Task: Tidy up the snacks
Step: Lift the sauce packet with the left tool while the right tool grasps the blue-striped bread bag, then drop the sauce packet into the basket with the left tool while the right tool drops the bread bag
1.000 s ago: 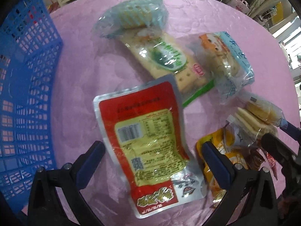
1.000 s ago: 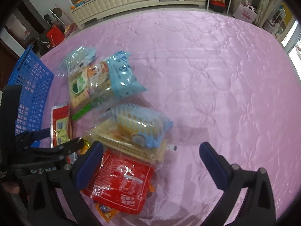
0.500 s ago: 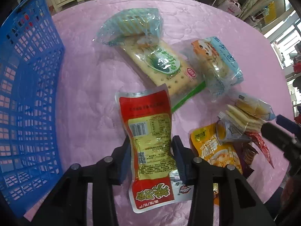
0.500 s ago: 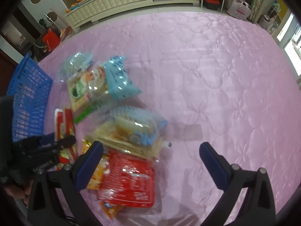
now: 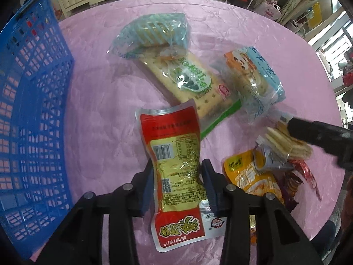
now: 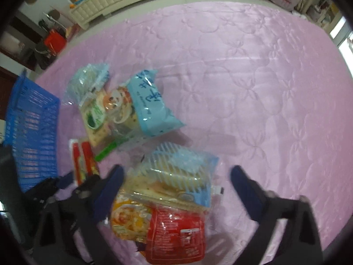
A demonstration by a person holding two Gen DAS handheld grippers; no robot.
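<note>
Because the left gripper (image 5: pixel 177 184) pinches only the red pouch's (image 5: pixel 174 154) slick middle, it may slide out — right gripper (image 6: pixel 176 177), closing around the stack, grips nothing yet.

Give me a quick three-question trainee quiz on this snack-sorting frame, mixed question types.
1. True or false: the left tongs grip the red and yellow pouch.
2. Which side of the left wrist view shows the blue basket: A left, B right?
3. Fill in: the right tongs, just closing, straddle a clear ____ pack.

Key: 1 true. 2 A. 3 cracker; the pads are not touching it yet.
</note>
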